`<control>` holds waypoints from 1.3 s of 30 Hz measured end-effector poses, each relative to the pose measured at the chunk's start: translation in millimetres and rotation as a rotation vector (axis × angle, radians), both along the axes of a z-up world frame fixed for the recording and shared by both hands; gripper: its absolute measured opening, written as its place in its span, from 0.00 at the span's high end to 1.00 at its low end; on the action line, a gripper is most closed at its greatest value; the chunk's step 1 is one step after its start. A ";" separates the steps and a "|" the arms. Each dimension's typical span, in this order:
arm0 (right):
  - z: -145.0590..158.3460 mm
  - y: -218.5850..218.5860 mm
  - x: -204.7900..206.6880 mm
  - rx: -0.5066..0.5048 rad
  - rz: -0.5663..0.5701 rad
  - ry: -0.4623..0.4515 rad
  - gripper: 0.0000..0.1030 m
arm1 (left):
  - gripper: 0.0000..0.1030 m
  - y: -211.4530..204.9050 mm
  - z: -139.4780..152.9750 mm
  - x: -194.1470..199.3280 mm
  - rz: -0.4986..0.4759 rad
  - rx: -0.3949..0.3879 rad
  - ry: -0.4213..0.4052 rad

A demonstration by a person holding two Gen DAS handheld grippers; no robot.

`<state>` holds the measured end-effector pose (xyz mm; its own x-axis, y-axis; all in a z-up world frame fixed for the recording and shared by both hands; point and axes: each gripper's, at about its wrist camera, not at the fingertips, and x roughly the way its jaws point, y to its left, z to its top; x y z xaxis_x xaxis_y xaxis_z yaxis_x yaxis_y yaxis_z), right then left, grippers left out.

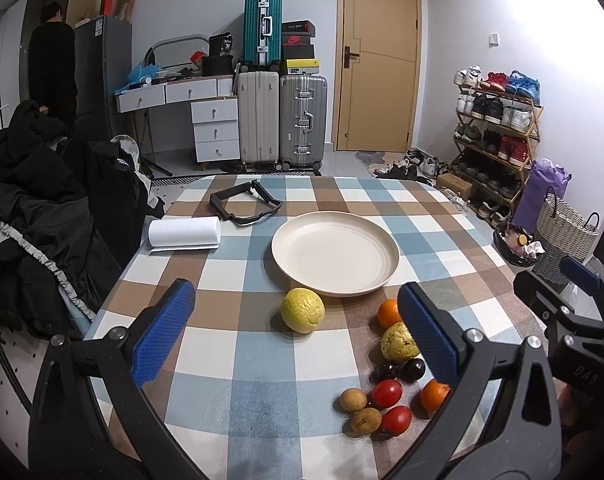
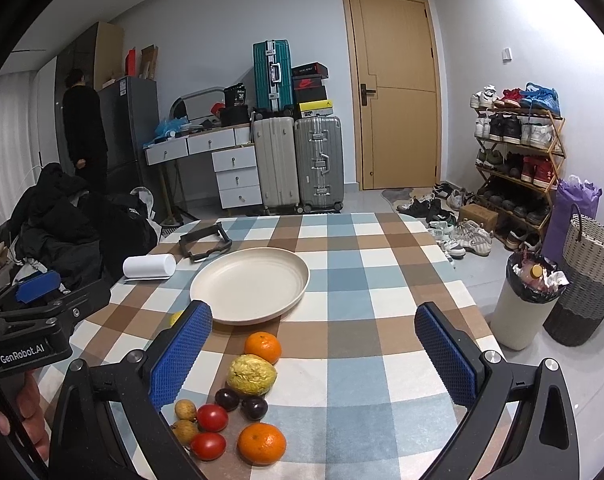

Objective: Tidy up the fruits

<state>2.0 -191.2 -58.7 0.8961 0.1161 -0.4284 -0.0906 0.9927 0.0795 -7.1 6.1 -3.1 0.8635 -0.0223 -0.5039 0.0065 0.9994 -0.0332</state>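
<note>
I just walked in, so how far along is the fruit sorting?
Nothing looks done: the plate is bare. Nothing is in hand; the left gripper and right gripper are both open above the table. Left to move: two oranges, two yellow fruits, tomatoes and the small dark and brown fruits.

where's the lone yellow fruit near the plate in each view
Left wrist: yellow fruit at centre, just below the plate rim.
Right wrist: only a sliver at centre-left, behind the left blue pad.
Shared landmark: the cream plate.
</note>
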 end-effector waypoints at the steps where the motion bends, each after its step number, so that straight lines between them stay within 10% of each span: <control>1: 0.0 -0.1 0.0 0.000 0.000 0.000 0.00 | 0.01 -0.5 -0.4 0.2 0.000 0.000 0.000; 39: -8.0 1.6 8.7 0.000 0.027 0.028 0.00 | 0.02 1.8 -26.1 21.8 -0.002 -0.009 0.064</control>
